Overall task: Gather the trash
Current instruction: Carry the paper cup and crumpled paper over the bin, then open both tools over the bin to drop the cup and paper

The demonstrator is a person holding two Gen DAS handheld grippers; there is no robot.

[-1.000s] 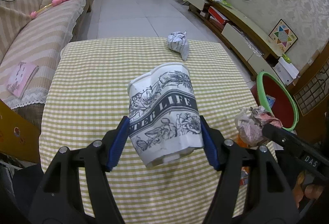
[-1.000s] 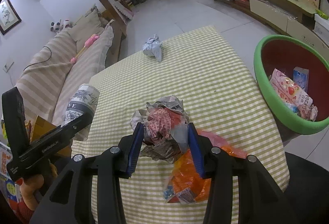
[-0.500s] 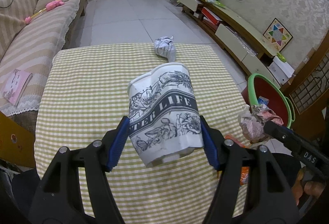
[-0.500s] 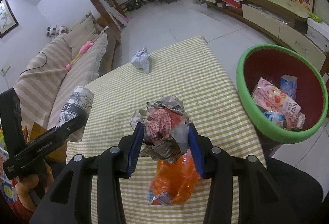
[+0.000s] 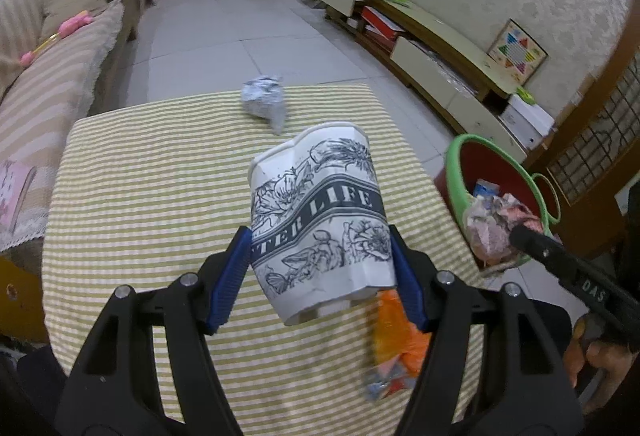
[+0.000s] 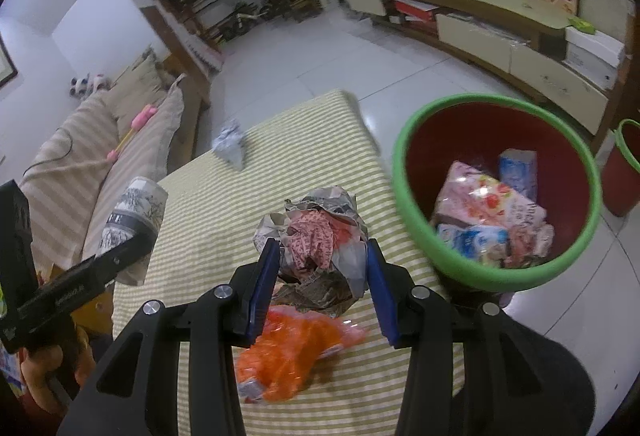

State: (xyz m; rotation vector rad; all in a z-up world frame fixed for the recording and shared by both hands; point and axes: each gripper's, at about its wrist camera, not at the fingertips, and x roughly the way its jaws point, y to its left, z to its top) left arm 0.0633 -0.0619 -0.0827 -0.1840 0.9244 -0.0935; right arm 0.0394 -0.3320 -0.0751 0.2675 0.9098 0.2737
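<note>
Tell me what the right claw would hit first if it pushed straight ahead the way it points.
Probably the yellow-checked tablecloth just beyond the crumpled newspaper wad held by the right claw; depth is uncertain.

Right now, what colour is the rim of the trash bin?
Bright green; the bin is dark red inside. The right wrist view shows it best.

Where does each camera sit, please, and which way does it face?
Left wrist: sits behind the left tool, looking down across the table; it grips a paper cup; right tool at the edge.
Right wrist: behind the right tool, gripping crumpled paper, facing the bin.
Shared: cup, paper, bin, orange wrapper.
</note>
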